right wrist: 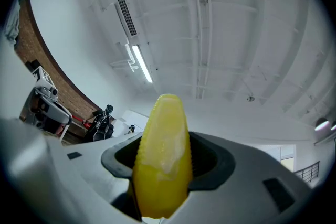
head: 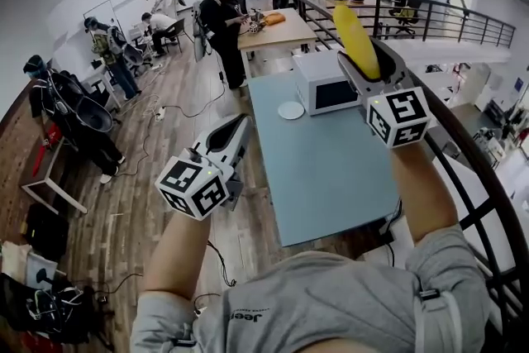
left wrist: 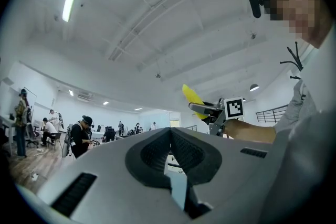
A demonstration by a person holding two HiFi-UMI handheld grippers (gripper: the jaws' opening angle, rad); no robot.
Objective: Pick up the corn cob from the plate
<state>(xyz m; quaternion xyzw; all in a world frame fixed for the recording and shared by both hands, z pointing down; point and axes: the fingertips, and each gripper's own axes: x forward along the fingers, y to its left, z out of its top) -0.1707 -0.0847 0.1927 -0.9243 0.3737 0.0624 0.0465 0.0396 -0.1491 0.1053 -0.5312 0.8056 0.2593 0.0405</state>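
Observation:
The yellow corn cob (head: 355,41) stands upright in the air above the blue table (head: 331,178), with my right gripper (head: 368,66) shut on its lower part. In the right gripper view the cob (right wrist: 163,155) fills the gap between the dark pads (right wrist: 210,162), tip toward the ceiling. The white plate (head: 291,110) lies bare on the table's far end, well below the cob. My left gripper (head: 235,128) is held lower and to the left, over the floor beside the table, jaws together with nothing in them. The left gripper view shows the cob (left wrist: 193,97) in the right gripper (left wrist: 210,110).
A white microwave (head: 325,84) stands on the table right of the plate. A black railing (head: 463,21) curves along the right side. Several people work at a wooden table (head: 277,33) and desks farther back. Cables and bags lie on the wooden floor (head: 132,202) at left.

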